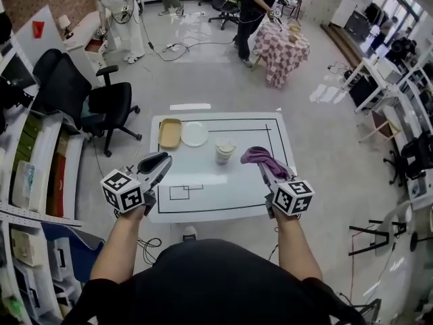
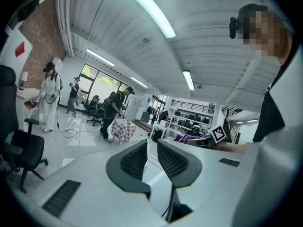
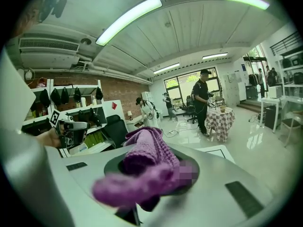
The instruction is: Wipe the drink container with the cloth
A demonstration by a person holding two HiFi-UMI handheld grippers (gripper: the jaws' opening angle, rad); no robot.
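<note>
The drink container point(image 1: 224, 149), a pale cup, stands upright near the middle of the white table point(image 1: 203, 188). A purple cloth point(image 1: 262, 157) hangs bunched just right of the cup, and my right gripper point(image 1: 266, 168) is shut on it. In the right gripper view the cloth point(image 3: 147, 157) fills the jaws and hides the pads. My left gripper point(image 1: 163, 160) hovers over the table's left front part, well left of the cup. In the left gripper view my left gripper point(image 2: 150, 148) has only a narrow gap between its jaws and nothing in it.
A tan tray point(image 1: 169, 133) and a white plate point(image 1: 194, 134) lie at the table's back left. A black office chair point(image 1: 101, 103) stands left of the table, with shelves point(image 1: 34, 161) beyond it. People stand at the far side of the room near a checked table point(image 1: 281, 49).
</note>
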